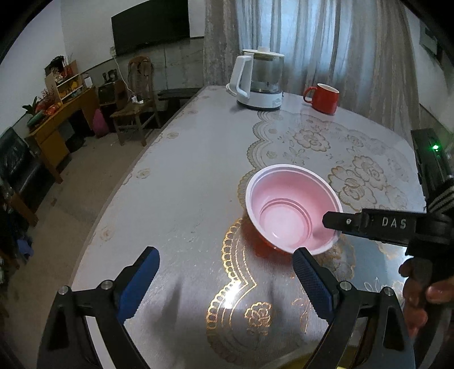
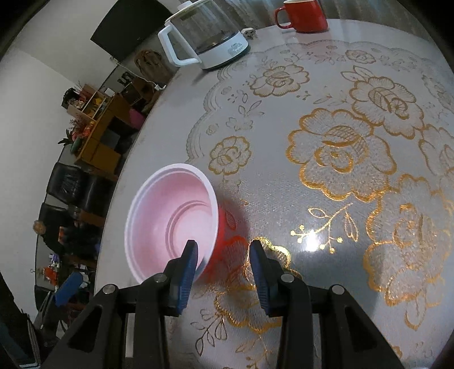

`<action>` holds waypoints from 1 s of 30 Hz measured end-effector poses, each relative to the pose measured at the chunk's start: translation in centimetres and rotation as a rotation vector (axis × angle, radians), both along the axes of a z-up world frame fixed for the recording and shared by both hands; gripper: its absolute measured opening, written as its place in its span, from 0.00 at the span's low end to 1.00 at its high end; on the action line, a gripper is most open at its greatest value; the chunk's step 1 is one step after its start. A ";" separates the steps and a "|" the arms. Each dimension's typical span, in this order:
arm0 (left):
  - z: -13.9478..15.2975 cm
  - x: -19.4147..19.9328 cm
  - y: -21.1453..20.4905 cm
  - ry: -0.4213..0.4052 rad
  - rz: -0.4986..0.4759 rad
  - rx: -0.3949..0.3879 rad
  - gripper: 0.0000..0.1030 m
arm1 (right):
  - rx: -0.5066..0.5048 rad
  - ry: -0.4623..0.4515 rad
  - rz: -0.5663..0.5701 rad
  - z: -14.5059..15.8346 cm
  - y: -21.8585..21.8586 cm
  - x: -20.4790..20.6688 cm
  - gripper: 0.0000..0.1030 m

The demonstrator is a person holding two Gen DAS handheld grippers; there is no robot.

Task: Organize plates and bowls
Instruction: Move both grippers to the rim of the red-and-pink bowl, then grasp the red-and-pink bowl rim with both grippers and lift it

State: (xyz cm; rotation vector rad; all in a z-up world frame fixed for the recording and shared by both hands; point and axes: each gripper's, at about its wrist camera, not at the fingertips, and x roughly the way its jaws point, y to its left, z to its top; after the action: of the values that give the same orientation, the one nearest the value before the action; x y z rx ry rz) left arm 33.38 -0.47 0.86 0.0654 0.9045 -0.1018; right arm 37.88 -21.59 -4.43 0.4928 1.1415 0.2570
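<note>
Pink inside, red outside: the bowl [image 1: 293, 211] in the left wrist view, standing upright on the table [image 1: 181, 176], just ahead and right of this gripper's right finger.
Left gripper [image 1: 225, 272]: jaws wide apart, nothing between the blue pads, only bare tablecloth below.
Right gripper, seen from the left: its black finger [image 1: 369, 224] reaches in from the right edge over the bowl's near right rim; a hand [image 1: 420, 292] holds its grip at the lower right.
Kettle [image 1: 259, 79]: white base and handle, clear jug, at the far end of the table.
Mug [image 1: 323, 98]: red, just right of the kettle, apart from it.
Room: wooden chair [image 1: 136, 110] and desk [image 1: 61, 127] beyond the table's left edge.

Right wrist view, bowl [image 2: 173, 218]: near the table's left edge, tilted in this view, its red wall facing the gripper.
Right gripper [image 2: 224, 255]: jaws partly apart; the left pad sits inside the bowl over its near rim, the right pad outside the red wall, a gap showing between wall and right pad; no squeeze on the rim is visible.
Kettle [image 2: 207, 39]: top left of the table [image 2: 283, 198].
Mug [image 2: 305, 14]: top edge, right of the kettle.
</note>
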 end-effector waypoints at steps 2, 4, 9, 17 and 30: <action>-0.1 0.5 -0.4 -0.007 -0.007 -0.007 0.93 | -0.003 -0.003 0.002 -0.3 0.0 0.1 0.36; -0.2 1.1 -0.8 -0.010 -0.010 -0.007 0.93 | 0.013 -0.012 0.010 -0.5 -0.1 0.1 0.34; -0.8 2.5 -2.0 -0.006 -0.044 -0.004 0.91 | 0.010 -0.040 0.038 -0.4 0.0 0.0 0.23; -2.5 4.0 -2.6 0.055 -0.073 -0.033 0.57 | 0.020 -0.032 0.035 -0.9 -0.4 0.0 0.17; -2.6 2.5 -3.2 0.063 -0.123 -0.034 0.15 | 0.044 -0.075 0.034 0.4 -0.4 -2.1 0.08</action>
State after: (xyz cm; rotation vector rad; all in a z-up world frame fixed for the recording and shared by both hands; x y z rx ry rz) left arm 35.89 -3.67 -1.71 0.0862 0.9610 -0.2347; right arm 35.76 -21.95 -3.99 0.4990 1.0741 0.3278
